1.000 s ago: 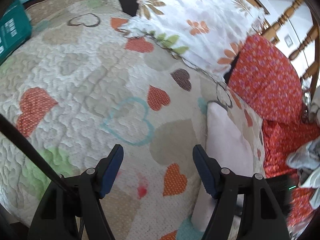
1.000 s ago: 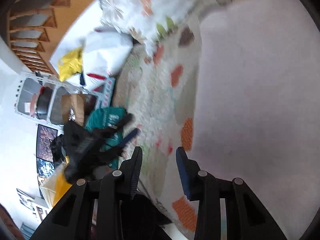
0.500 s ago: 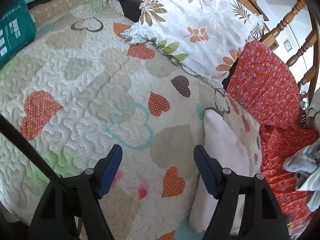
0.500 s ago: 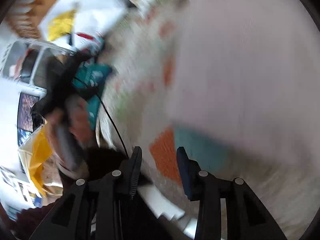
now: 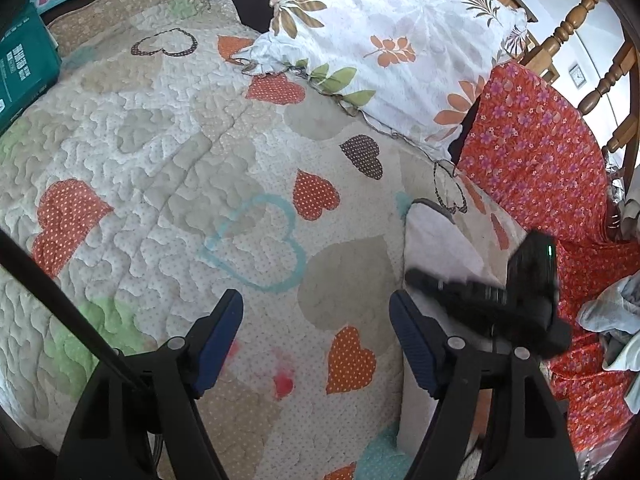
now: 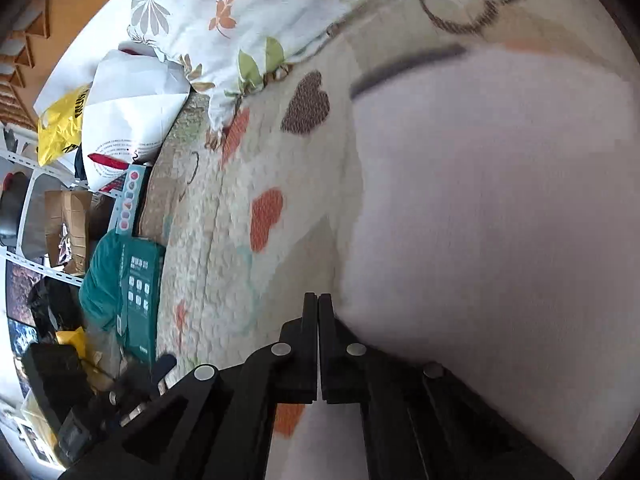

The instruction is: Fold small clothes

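Folded pale garment (image 6: 500, 220) lies on the heart quilt (image 5: 160, 160). Right gripper (image 6: 319, 304) is pinched closed at its edge (cloth between the jaws? blur hides it). Left gripper (image 5: 316, 320) hovers wide, empty. Next: shift or stack the garment.

Left tongs (image 5: 316, 340) black with blue ribbed pads, silver screws, black cable; right tongs (image 6: 318, 312) all black, silver screws

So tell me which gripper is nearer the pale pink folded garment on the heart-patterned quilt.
Right. The right gripper is shut at the pale pink folded garment's edge; the left gripper hangs open over the heart-patterned quilt beside it.
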A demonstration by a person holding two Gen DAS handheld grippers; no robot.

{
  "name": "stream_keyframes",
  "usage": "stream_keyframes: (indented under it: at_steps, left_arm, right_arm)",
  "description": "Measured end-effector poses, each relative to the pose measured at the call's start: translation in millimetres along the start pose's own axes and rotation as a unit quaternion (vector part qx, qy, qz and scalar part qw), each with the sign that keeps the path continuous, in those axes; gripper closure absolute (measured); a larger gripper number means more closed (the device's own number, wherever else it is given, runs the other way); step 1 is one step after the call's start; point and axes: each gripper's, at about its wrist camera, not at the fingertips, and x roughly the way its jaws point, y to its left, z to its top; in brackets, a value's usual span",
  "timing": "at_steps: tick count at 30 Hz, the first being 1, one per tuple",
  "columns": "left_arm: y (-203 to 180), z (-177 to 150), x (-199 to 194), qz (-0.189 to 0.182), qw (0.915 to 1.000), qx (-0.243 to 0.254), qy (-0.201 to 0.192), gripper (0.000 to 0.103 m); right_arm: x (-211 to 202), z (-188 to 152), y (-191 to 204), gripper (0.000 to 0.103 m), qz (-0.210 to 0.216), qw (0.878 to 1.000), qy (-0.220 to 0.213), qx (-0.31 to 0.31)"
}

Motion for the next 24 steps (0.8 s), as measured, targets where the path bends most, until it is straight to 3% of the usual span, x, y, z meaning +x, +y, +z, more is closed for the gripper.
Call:
stream_keyframes:
  at_steps: [5, 9, 14, 16, 19, 22, 24]
  left_arm:
    - [-7.9, 0.3, 5.1, -0.003, 0.9999, 0.011, 0.008, 0.029]
    - [-9.1, 0.6, 4.7, 0.001, 0.9999, 0.015, 0.004, 0.029]
    - [-6.2, 0.8, 7.7, 0.006, 0.9999, 0.008, 0.007, 0.029]
    - [-6.0, -0.7, 8.8, 0.011, 0.9999, 0.009, 0.007, 0.029]
    - [-5.4, -3.6, 10.0, 0.016, 0.9998, 0.01, 0.008, 0.029]
    - [-6.0, -6.8, 11.0, 0.017, 0.9997, 0.013, 0.009, 0.029]
    - [-7.2, -9.5, 11.3, 0.021, 0.9996, 0.018, 0.008, 0.029]
  right_arm:
    - [-13.2, 33.8, 1.7, 0.098, -0.072, 0.996, -0.052, 0.018]
    - [-33.1, 26.5, -0.3, 0.081, -0.002, 0.997, -0.07, 0.036]
    - [-28.5, -40.1, 7.9, 0.081, 0.052, 0.999, -0.016, -0.004]
    - [-33.3, -77.2, 2.7, 0.082, 0.074, 0.997, -0.017, -0.02]
    - [-27.5, -111.9, -9.8, 0.084, 0.083, 0.995, 0.048, 0.004]
    - [-57.0, -131.4, -15.9, 0.08, 0.083, 0.996, 0.044, 0.007]
    - [-89.7, -129.7, -13.7, 0.079, 0.098, 0.995, 0.011, -0.008]
